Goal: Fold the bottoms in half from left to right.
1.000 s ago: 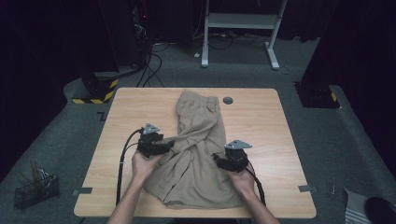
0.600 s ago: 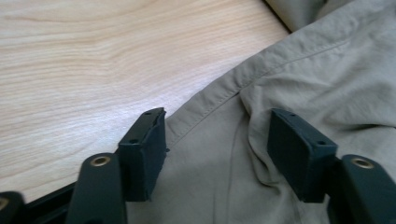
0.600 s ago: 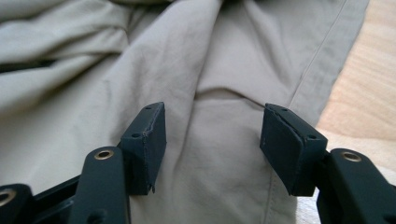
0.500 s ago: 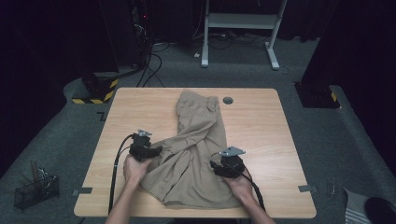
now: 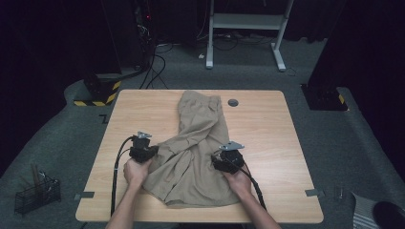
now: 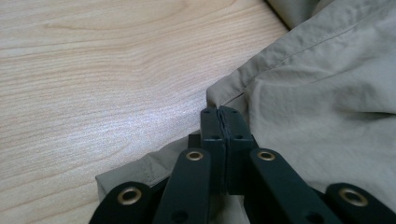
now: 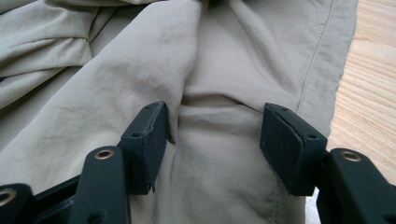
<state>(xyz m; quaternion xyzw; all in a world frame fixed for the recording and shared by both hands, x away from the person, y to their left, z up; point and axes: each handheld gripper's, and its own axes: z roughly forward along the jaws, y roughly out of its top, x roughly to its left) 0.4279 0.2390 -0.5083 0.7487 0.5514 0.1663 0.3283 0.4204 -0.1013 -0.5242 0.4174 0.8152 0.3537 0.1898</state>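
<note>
**Pinching the hem: left jaws close on the shorts**

Looking down from the high view, one pair of tan shorts (image 5: 193,157) lies spread on the wooden desk (image 5: 267,143), with the waist end far from the person and the leg ends close. One second ago both grippers sat higher up on the cloth. Now both have come nearer to the person and lower. The left gripper (image 5: 149,151) sits at the left edge of the shorts. The right gripper (image 5: 220,160) sits on the right side of the cloth. I count two grippers, two hands, one pair of shorts and one small dark round cap (image 5: 233,102) set in the desk. On the floor to the left stands one wire basket (image 5: 37,193).

In the left gripper view, the big change shows. The jaws have just been closing, and now they are pressed tight together with the hem of the shorts (image 6: 299,93) caught between them. Bare desk (image 6: 93,70) lies on the left of the cloth edge. I think this means the left side now has a grip, so the cloth can be pulled or folded from there.

In the right gripper view, the jaws stand wide apart over the shorts (image 7: 140,70). A soft ridge of cloth lies between them, but they do not squeeze it. A strip of desk (image 7: 369,70) shows at the right. I think this side must close next before both hands can lift.
</note>
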